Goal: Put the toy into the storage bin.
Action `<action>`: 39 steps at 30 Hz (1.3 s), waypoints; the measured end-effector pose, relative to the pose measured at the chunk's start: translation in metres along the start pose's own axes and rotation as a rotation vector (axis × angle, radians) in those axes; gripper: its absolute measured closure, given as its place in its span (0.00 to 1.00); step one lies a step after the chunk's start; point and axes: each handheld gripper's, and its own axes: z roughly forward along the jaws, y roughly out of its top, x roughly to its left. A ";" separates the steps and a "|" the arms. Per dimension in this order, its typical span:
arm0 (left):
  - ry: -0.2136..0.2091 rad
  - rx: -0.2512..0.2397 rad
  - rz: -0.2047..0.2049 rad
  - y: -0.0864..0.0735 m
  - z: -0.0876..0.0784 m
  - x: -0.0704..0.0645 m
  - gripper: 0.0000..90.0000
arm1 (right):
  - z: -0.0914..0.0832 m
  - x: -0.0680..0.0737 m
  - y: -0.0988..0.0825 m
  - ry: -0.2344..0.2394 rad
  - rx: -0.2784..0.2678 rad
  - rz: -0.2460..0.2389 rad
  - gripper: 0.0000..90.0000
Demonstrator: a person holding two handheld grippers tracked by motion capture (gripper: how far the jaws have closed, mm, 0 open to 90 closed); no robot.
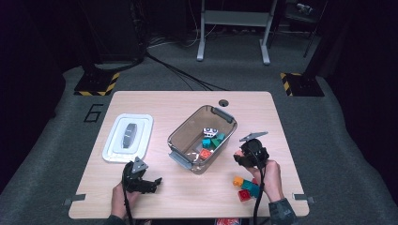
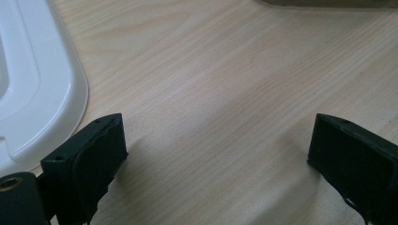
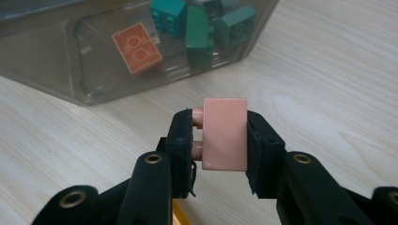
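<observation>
The table [image 1: 155, 101] is a pale wood top with rounded corners and a small round hole [image 1: 223, 102] near its far edge. It stands on grey carpet [image 1: 61, 136] in a dark room; a "6" [image 1: 93, 113] is marked on the floor at the left, cables [image 1: 178, 70] run across it, and yellow-and-black striped feet [image 1: 97, 84] sit on both sides beyond the table, with a grey metal stand [image 1: 233, 28] farther back.

The right gripper [image 3: 219, 140] is clamped on a pink block [image 3: 225, 133], held above the wood just beside the near wall of the clear tub [image 1: 187, 126] (its studs face the left jaw in the right gripper view). The tub sits mid-table and holds an orange block [image 3: 137, 48], several green blocks [image 3: 199, 33] and a white piece [image 1: 210, 131]. A small pile of blocks [image 1: 246, 186] lies on the wood by the right hand [image 1: 270, 176].

The left gripper [image 2: 216, 154] rests low over bare wood with its jaws wide apart and nothing between them, next to the white lid [image 1: 127, 137], which lies flat on the left of the table.
</observation>
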 end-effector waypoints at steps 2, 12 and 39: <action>0.000 0.001 0.002 0.000 0.000 0.000 0.05 | -0.003 -0.001 0.003 -0.005 -0.004 -0.004 0.74; 0.000 0.001 0.001 0.000 0.000 0.000 0.05 | -0.019 0.000 0.018 -0.024 -0.053 -0.023 0.74; 0.000 0.001 0.000 0.000 0.000 0.000 0.05 | -0.034 0.019 0.071 -0.035 -0.133 -0.111 0.74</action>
